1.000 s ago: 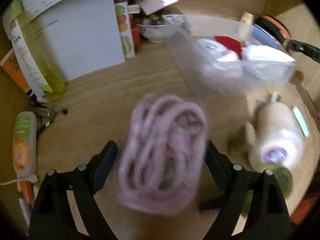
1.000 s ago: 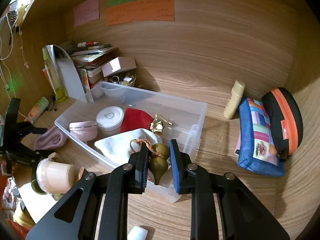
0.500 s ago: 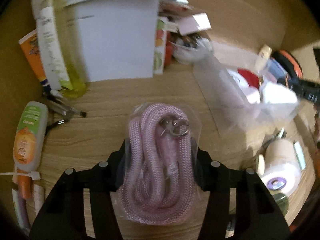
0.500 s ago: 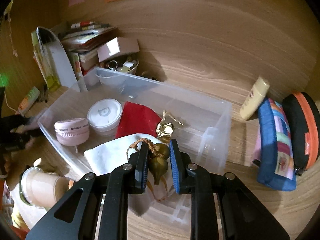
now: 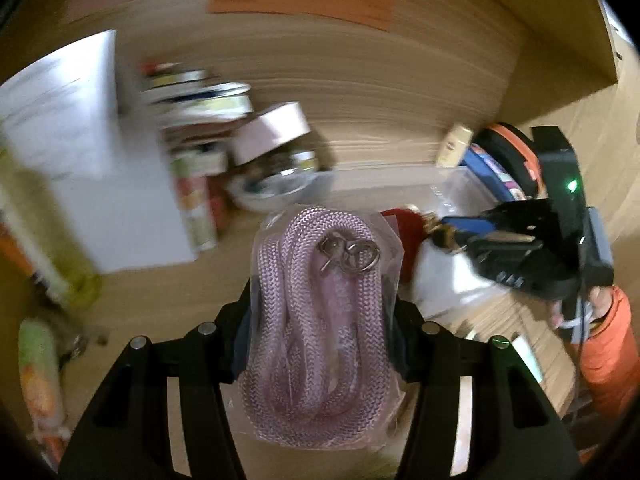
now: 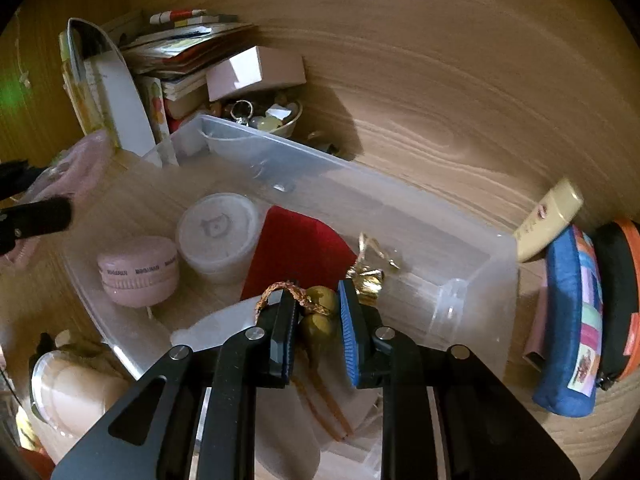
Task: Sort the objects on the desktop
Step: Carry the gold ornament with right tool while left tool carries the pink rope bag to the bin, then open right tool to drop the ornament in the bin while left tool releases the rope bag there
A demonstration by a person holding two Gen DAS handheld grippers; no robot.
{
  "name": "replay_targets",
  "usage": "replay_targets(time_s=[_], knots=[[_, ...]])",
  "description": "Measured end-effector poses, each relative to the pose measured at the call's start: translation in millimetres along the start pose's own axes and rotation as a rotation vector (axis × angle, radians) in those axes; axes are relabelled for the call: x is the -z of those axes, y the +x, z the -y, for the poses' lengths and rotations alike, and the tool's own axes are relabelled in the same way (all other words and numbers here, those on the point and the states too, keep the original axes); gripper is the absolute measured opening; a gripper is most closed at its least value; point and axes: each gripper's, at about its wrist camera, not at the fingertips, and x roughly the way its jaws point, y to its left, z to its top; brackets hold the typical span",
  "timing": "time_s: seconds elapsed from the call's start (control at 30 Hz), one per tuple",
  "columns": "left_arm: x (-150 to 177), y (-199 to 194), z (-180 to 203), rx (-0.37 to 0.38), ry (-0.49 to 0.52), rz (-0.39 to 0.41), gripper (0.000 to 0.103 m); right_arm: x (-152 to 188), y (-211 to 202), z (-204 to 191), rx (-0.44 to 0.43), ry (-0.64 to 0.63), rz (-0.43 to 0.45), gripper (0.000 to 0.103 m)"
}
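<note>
Left tongs: clamped on bagged pink rope.
Right tongs: pinching gourd charm; clear bin at 12 o'clock.

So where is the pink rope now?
In the left wrist view the pink rope, bagged in clear plastic, sits centre frame, clamped in the left tool, with the clear bin behind it to the right.

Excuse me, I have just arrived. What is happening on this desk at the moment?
A person is sorting desk items with a hand-held tool in each hand. The left tool has closed on a bagged pink rope and holds it above the desk. The right tool grips a small olive gourd charm over the clear plastic bin, which already holds a pink case, a white jar and a red cloth.
</note>
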Motion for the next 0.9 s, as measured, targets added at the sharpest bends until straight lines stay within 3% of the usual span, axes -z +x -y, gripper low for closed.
replay_targets(time_s=[0.07,0.2,0.3,0.43,0.57,0.77,0.9], knots=[[-13.2,14.6,10.3,0.037,0.006,-0.024,0.054,-1.6,3.0,-0.2,-0.006,-0.008,-0.009,0.018],[-26.2,34.5,28.4,0.03,0.048,-0.053,0.054,-5.8,6.0,1.2,-0.005,-0.047,-0.006,0.019],[-30.8,48.3,37.9,0.035,0.07,-0.092,0.054,-7.7,12.4,6.5,-0.028,-0.052,-0.024,0.034],[-31.9,64.5,49.3,0.012,0.108,-0.121,0.055,-7.2,10.5,7.7,-0.029,-0.077,-0.018,0.047],[-30.8,65.0,56.4,-0.024,0.151,-0.115,0.056,-5.0,5.4,12.0,-0.023,-0.085,-0.009,0.065],[-28.2,51.8,61.8,-0.053,0.187,-0.096,0.069,3.7,-11.5,26.0,-0.035,-0.05,-0.005,0.077],[-28.1,31.1,62.6,-0.048,0.183,-0.051,0.075,12.0,-27.8,26.3,-0.014,-0.036,0.009,0.078]])
